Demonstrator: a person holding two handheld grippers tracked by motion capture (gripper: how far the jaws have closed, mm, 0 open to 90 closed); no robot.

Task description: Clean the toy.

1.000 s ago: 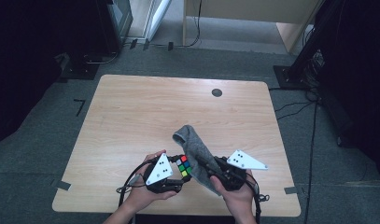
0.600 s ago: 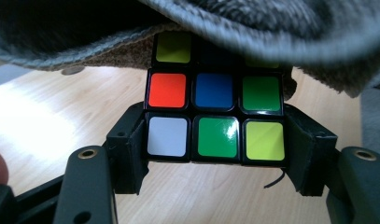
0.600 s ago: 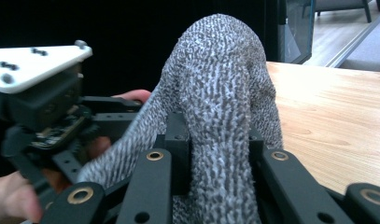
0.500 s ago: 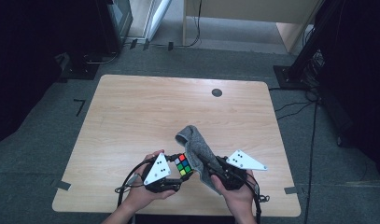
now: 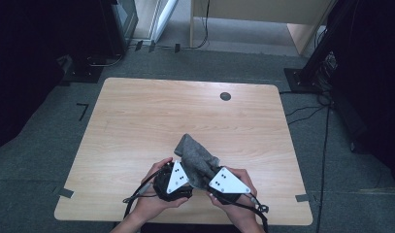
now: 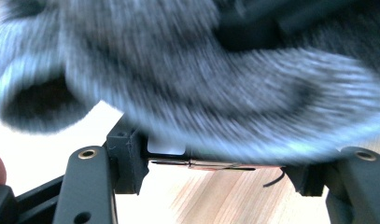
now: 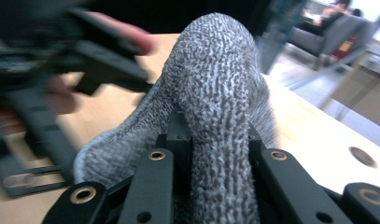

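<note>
High view: I hold both tools at the near edge of the worktop (image 5: 137,116). My left hand-held gripper (image 5: 178,180) and my right hand-held gripper (image 5: 219,182) sit close together, each under its grey three-cornered plate. The grey cloth (image 5: 195,158) lies bunched between and just beyond them, rising toward the middle of the worktop. A round dark grommet (image 5: 225,96) sits near the far edge, well apart from the cloth. From above, the plates and my hands hide the jaws, so the grip cannot be read here.

Left gripper view: The picture is blurred. The cloth (image 6: 201,84) hangs across the upper frame, draped over whatever my left hand-held gripper (image 6: 215,163) clamps. Its jaws are clenched on a flat-sided object of which a pale face and a thin reddish lower edge show between them. I cannot identify this object. The wood grain of the worktop shows below it, so the clamped object is off the surface. A dark fold opens in the cloth at the left.

Right gripper view: My right hand-held gripper (image 7: 215,154) is clenched on the cloth (image 7: 215,93); a ridge of the knitted fabric stands up between the jaws and is pinched by them. The weave reads clearly here, unlike in the other views. The left tool and my fingers appear blurred at the left, just beside the cloth.
</note>
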